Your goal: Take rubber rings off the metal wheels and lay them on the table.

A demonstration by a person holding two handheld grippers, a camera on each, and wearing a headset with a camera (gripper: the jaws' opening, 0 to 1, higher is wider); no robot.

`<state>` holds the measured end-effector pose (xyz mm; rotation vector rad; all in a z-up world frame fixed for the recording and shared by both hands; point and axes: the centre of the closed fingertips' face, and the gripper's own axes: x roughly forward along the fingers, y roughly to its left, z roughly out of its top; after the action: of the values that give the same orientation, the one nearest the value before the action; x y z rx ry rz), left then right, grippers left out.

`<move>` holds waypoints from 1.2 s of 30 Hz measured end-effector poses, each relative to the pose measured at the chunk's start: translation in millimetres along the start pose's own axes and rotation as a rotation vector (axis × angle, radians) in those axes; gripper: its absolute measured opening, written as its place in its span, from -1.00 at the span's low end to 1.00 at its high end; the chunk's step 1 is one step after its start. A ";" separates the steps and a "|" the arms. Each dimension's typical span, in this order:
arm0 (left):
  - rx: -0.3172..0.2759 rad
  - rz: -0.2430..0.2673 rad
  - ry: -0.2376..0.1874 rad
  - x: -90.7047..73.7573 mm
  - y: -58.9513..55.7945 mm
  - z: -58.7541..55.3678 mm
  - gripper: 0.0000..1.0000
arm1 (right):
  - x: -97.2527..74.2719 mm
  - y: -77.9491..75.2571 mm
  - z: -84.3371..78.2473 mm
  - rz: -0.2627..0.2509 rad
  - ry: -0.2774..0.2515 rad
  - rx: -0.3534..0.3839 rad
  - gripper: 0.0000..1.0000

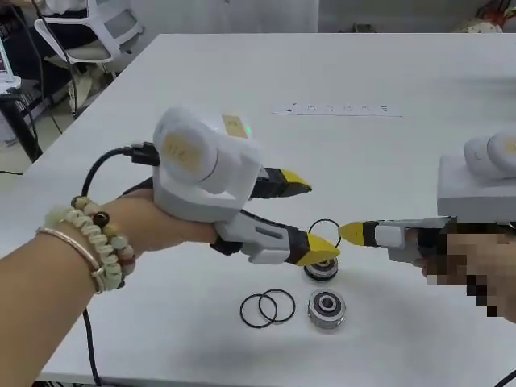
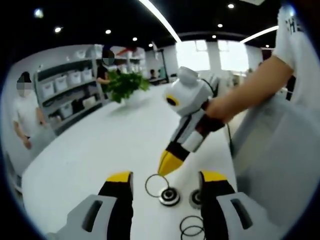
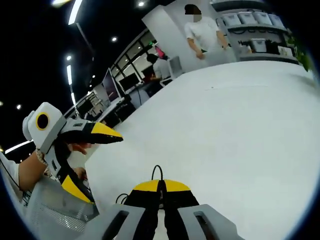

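Note:
Two metal wheels lie near the table's front edge, one just under my left gripper's lower jaw and one nearer me. My right gripper is shut on a thin black rubber ring, held just above the farther wheel. My left gripper is open, its jaws standing either side of that ring and wheel. Two loose rings lie overlapping on the table, left of the nearer wheel.
The white table stretches far ahead, with a printed strip at mid-table. A black cable trails from my left gripper. An office chair stands beyond the far left corner. A plant, shelves and people are farther off.

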<state>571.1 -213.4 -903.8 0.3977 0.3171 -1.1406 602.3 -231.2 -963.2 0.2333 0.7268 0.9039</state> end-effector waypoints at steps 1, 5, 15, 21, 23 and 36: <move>0.000 0.007 -0.002 -4.8 0.9 2.7 0.10 | -0.9 0.1 2.0 0.002 -0.008 0.006 -1.00; -0.003 0.051 -0.017 -23.3 7.4 9.6 0.16 | -3.7 0.9 6.5 0.009 -0.026 0.012 -1.00; 0.011 0.108 0.003 -65.7 1.5 9.4 0.33 | -9.9 1.3 13.4 0.020 -0.059 0.031 -1.00; -0.029 0.159 -0.029 -94.3 -5.7 7.4 0.45 | -9.8 7.8 16.7 0.042 -0.070 0.033 -1.00; -0.037 0.169 -0.032 -99.8 -8.8 3.5 0.46 | -9.5 11.3 17.9 0.052 -0.072 0.028 -1.00; -0.174 0.263 -0.021 -128.7 -18.9 -39.3 0.60 | -9.8 31.0 23.9 0.108 -0.090 0.025 -1.00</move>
<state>502.4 -97.7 -884.8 0.2653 0.3323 -0.8520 594.6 -217.3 -926.1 0.3360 0.6472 0.9813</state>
